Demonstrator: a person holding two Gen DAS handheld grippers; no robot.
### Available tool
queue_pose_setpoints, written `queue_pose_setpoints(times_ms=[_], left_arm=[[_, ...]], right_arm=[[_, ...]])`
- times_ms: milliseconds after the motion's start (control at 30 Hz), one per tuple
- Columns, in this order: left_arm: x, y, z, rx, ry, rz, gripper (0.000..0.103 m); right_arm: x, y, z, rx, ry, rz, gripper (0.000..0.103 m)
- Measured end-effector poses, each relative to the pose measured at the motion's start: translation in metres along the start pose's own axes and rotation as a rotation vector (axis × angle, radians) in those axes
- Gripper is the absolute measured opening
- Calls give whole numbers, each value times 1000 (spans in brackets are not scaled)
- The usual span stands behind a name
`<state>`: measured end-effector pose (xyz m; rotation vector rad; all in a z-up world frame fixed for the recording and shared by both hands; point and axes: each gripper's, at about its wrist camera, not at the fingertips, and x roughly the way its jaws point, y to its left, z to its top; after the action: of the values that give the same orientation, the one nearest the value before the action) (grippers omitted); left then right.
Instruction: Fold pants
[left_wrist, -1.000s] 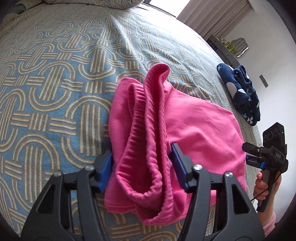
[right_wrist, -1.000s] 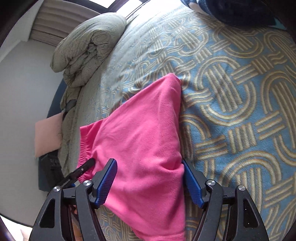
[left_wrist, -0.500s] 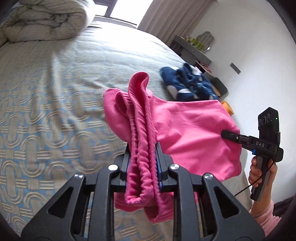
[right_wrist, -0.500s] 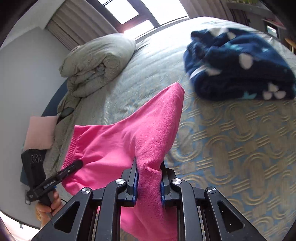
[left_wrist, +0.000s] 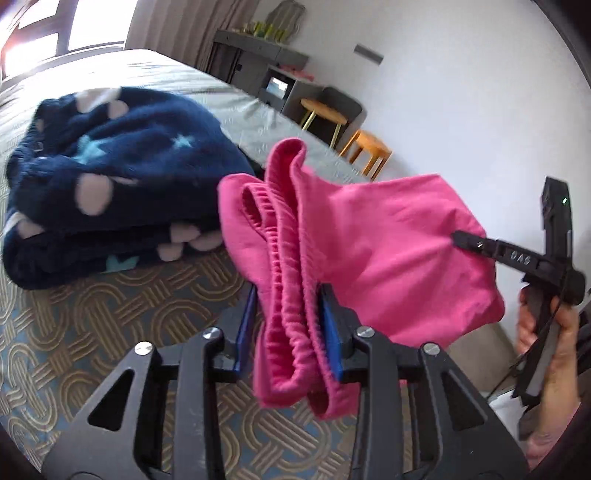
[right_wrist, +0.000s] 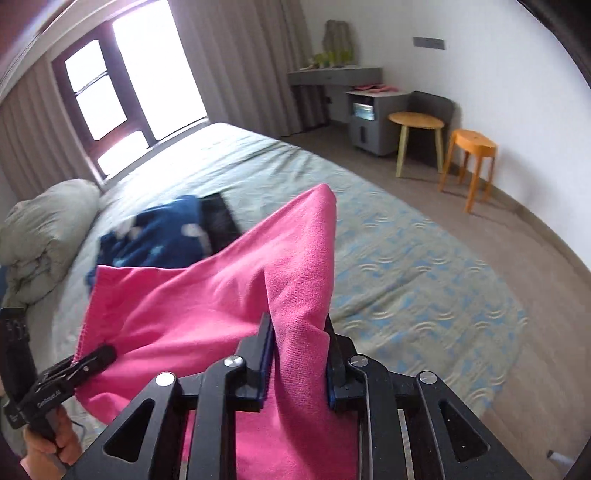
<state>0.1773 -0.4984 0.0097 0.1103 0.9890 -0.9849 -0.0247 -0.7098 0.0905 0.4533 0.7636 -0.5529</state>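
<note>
Pink pants (left_wrist: 388, 251), folded bundle, held up in air above bed (left_wrist: 74, 332), stretched btw both tongs. Elastic waistband bunched in left gripper (left_wrist: 288, 328): blue pads (left_wrist: 330, 332) spreading, right pad touching cloth, small gap at left pad, fabric sagging btw them. Other end of pants in right gripper (right_wrist: 299, 362): jaws also spreading, cloth filling gap, pressing both pads. Seen from left wrist cam, right gripper tip at far edge of cloth, gripped by hand (left_wrist: 546, 354) at lower right. From right wrist cam, left gripper nipping pants' hem at lower left. Just beside pants, on patterned bedspread: navy fleece bundle (left_wrist: 110, 184) w/ stars and pale dots. Rolled grey duvet (right_wrist: 40, 236) at bed's far left. Beyond bed: two wooden stools (right_wrist: 469, 162), grey cabinet (right_wrist: 369, 125), curtained window (right_wrist: 122, 88).
</note>
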Motion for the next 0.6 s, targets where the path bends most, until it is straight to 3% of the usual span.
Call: queue_pose_setpoints(times_ms=[67,100,167,267,367,433,500,600], left_arm=[[34,3,-14,-5,117,83,41],[39,10,-24,-24,137,89,41],[34,24,-40,-42,132,57,45],[12,36,-54,-42,130,75,49],[-22,24,-64,-23,97,84,57],[-48,6,-70,14,58,66,63],[-72,-14,-74,63,9,57,78],[-106,-38,-87,111,-50,55,83]], right_arm=[[33,-49,-12,101,85,-212,35],[42,-69,-25,151,123,-290,37],[41,-93,-54,188,114,-268,37],[14,-92,-98,192,54,-198,37],[-16,-63,-131,157,10,-137,37],[-37,-30,-146,122,-27,-160,42],[-56,0,-157,99,-66,-197,56],[-82,38,-171,73,-93,-196,60]])
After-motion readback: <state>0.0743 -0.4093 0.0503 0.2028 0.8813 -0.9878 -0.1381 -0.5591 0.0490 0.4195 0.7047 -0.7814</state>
